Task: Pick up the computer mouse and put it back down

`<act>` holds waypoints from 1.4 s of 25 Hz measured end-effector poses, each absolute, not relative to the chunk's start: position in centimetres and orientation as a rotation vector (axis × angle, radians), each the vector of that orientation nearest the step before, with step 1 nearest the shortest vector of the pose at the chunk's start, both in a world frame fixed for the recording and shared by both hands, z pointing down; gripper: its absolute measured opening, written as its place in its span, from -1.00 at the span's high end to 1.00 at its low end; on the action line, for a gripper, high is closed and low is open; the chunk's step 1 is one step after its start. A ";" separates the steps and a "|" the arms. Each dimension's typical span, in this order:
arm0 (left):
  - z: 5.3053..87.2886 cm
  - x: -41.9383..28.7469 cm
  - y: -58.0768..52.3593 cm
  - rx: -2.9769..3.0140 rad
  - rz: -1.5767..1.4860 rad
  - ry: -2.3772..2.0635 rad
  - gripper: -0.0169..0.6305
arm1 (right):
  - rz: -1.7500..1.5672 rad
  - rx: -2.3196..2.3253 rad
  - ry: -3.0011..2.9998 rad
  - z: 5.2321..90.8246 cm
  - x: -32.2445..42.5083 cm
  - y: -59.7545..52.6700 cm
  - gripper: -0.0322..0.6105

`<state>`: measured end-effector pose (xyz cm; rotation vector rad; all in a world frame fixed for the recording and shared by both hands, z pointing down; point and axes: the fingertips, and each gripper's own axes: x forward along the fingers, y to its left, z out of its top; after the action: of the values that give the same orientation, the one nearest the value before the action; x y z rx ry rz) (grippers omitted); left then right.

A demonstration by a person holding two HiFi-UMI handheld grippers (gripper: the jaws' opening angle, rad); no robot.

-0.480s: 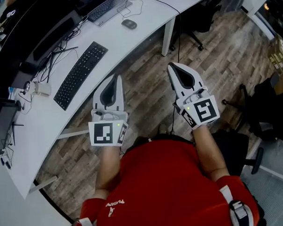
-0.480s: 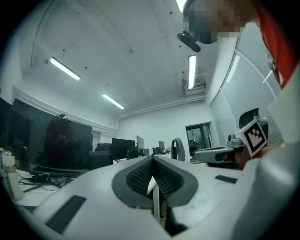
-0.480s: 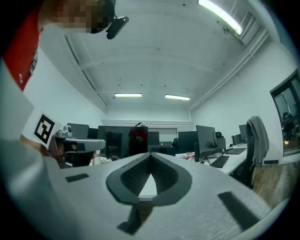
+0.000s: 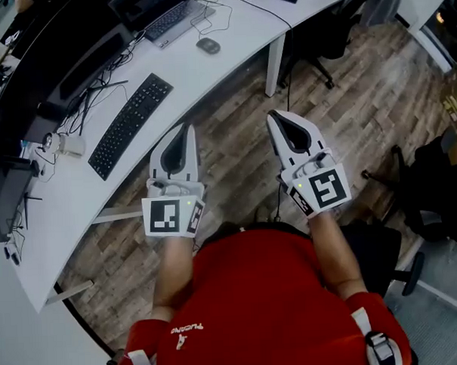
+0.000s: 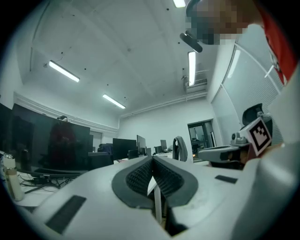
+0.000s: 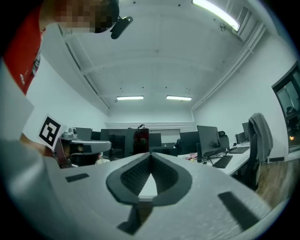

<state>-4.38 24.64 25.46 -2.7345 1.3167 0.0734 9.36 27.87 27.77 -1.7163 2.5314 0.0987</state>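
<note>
Head view first: you've got both forearms out in front of your red shirt (image 4: 263,290), elbows bent, grippers level and side by side over the wooden floor (image 4: 346,112). Your left gripper (image 4: 186,131) points at the edge of the white desk (image 4: 208,73), and its jaws are pressed together with nothing in them. Your right gripper (image 4: 275,119) sits near the desk leg (image 4: 273,62), also closed and empty.

The computer mouse (image 4: 207,45) is well away from both of them. It's a small dark grey oval lying flat on the desk, just below the far keyboard (image 4: 168,16) and up-right of the black keyboard (image 4: 131,123).

Left gripper view: the ribbed pads meet at the tip and there's nothing between them. Your right gripper is off to the right, and a row of dark monitors (image 5: 51,145) runs behind. I can't pick out the mouse here.

Right gripper view: same deal, the jaws are closed tip to tip and hold nothing. Your left gripper shows at the left edge, and there's no mouse that I can make out.
</note>
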 end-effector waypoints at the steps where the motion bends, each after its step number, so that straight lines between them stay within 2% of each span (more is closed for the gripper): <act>1: 25.3 -3.9 24.7 -2.728 0.071 1.319 0.92 | 0.097 -1.709 2.532 27.8 9.7 28.0 0.89; 15: 25.5 -3.5 20.7 -2.654 0.065 1.397 0.92 | 0.099 -1.642 2.558 28.7 11.3 23.2 0.89; 24: 27.4 -5.5 8.9 -2.652 0.106 1.414 0.92 | 0.126 -1.662 2.664 30.2 8.9 10.3 0.89; 35: 31.3 -7.3 -5.3 -2.770 0.049 1.377 0.92 | -0.002 -1.769 2.757 34.8 5.3 -5.2 0.88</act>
<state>-7.27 -5.33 31.28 -2.7704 1.3768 0.0494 5.34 -5.24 34.84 -1.7689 2.7573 -0.0017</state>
